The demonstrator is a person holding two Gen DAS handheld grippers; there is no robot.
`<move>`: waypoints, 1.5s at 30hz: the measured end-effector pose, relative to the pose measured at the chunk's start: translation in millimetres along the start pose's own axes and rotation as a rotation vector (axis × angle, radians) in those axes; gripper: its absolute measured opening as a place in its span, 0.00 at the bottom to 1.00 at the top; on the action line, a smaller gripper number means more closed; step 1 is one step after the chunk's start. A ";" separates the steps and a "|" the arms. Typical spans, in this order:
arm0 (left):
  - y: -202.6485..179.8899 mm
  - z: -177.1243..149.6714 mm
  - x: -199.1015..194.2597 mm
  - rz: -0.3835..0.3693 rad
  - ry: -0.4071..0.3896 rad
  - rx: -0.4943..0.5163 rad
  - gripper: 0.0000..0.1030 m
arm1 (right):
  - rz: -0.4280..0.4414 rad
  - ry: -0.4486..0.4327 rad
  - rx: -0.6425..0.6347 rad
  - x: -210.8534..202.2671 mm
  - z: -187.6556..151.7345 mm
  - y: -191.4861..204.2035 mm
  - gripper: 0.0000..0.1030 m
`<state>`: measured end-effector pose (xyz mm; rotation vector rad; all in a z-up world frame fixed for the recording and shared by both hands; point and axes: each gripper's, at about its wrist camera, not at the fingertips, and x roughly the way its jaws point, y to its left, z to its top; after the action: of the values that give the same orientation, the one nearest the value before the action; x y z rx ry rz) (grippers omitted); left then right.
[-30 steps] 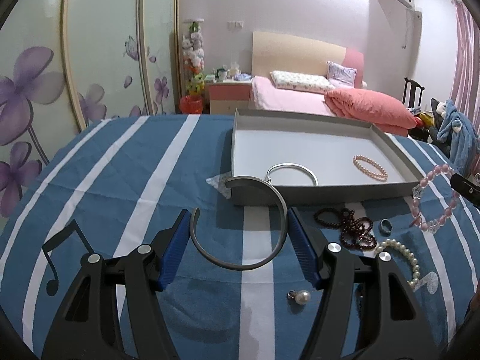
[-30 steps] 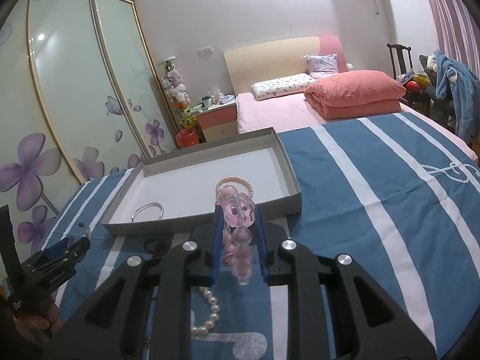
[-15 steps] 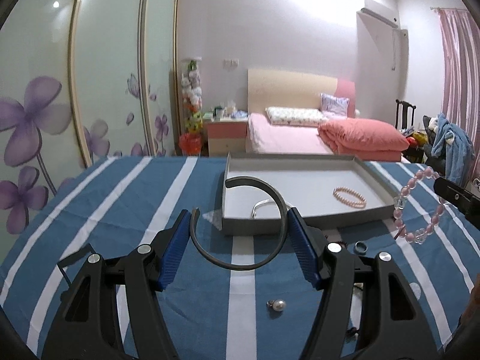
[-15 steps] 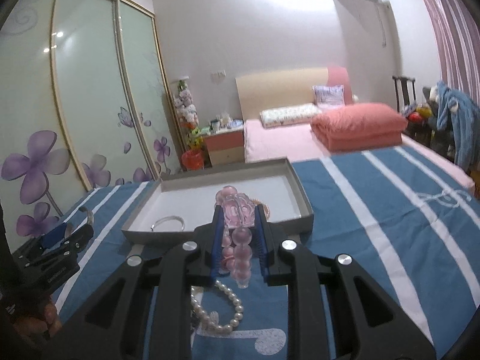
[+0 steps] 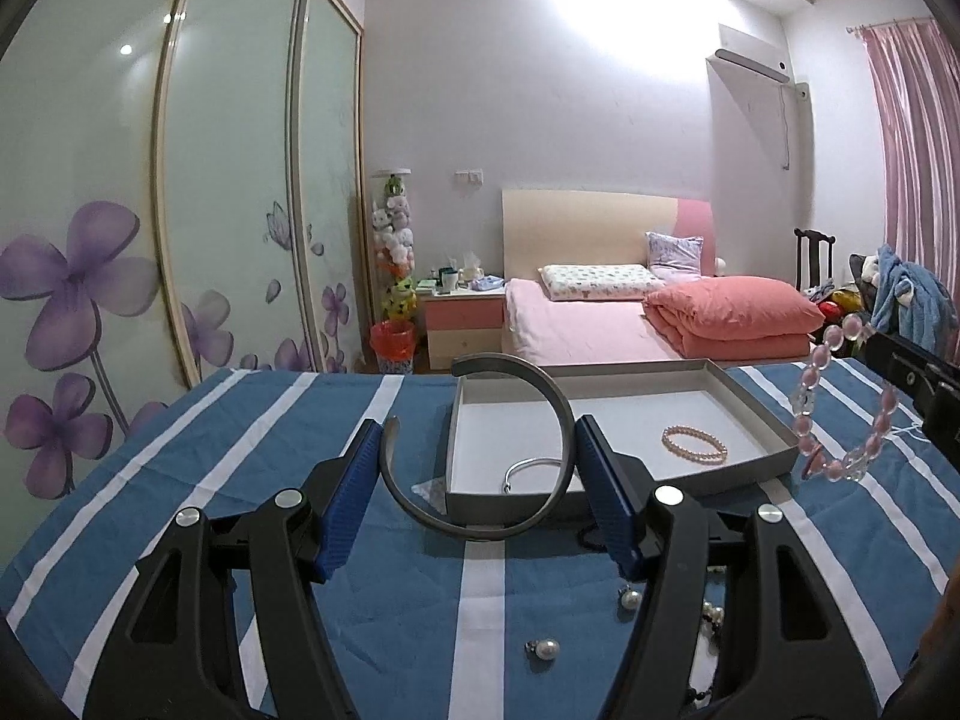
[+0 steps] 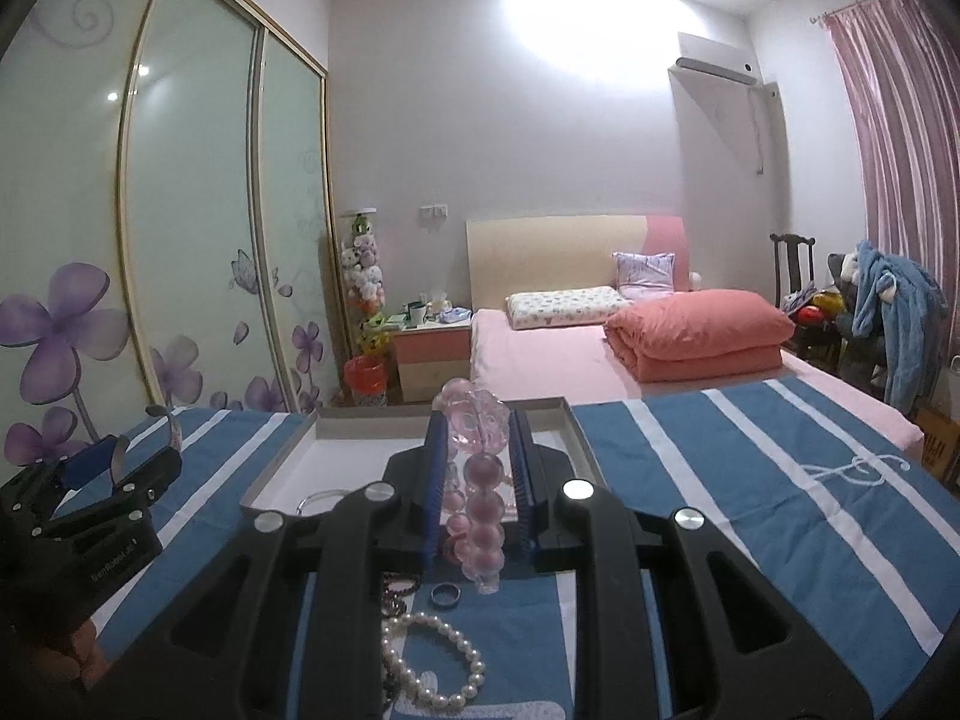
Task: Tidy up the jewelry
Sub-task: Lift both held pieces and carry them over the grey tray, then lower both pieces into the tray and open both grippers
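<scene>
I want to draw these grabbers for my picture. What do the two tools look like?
Both look alike. The left tool and right tool have chunky black plastic frames with cut-out holes, shiny round silver screws, and flat blue ribbed pads inside each finger. Small white lettering sits on the left tool's side, too small to read.

R gripper [image 6: 477, 480] clamps pink bead bracelet [image 6: 480, 516] above pearl bracelet [image 6: 438, 660]

My left tongs [image 5: 480, 483], matt black plastic with ribbed blue pads, carry a dull grey open metal bangle [image 5: 558, 408]. My right tongs [image 6: 477, 474] carry a glossy translucent pink bead bracelet [image 6: 480, 516] over blue-and-white striped cloth [image 6: 750, 510], near the matt grey cardboard tray [image 5: 750, 402] and lustrous white pearl bracelet [image 6: 444, 660].
</scene>
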<state>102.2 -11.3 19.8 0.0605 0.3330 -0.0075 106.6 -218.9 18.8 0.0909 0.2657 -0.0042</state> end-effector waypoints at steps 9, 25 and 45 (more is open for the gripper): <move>-5.3 8.7 5.4 0.003 -0.027 0.026 0.63 | -0.011 -0.031 -0.013 7.9 12.4 1.5 0.20; -20.7 18.6 78.7 -0.048 0.027 0.041 0.63 | 0.002 0.054 0.034 96.3 17.0 -1.2 0.20; -35.9 13.2 145.0 -0.096 0.204 0.038 0.69 | 0.013 0.267 0.121 179.4 -8.0 -23.8 0.33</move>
<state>242.9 -47.6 -17.3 0.0827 0.5392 -0.1032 277.2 -240.4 -38.0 0.2143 0.5322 0.0044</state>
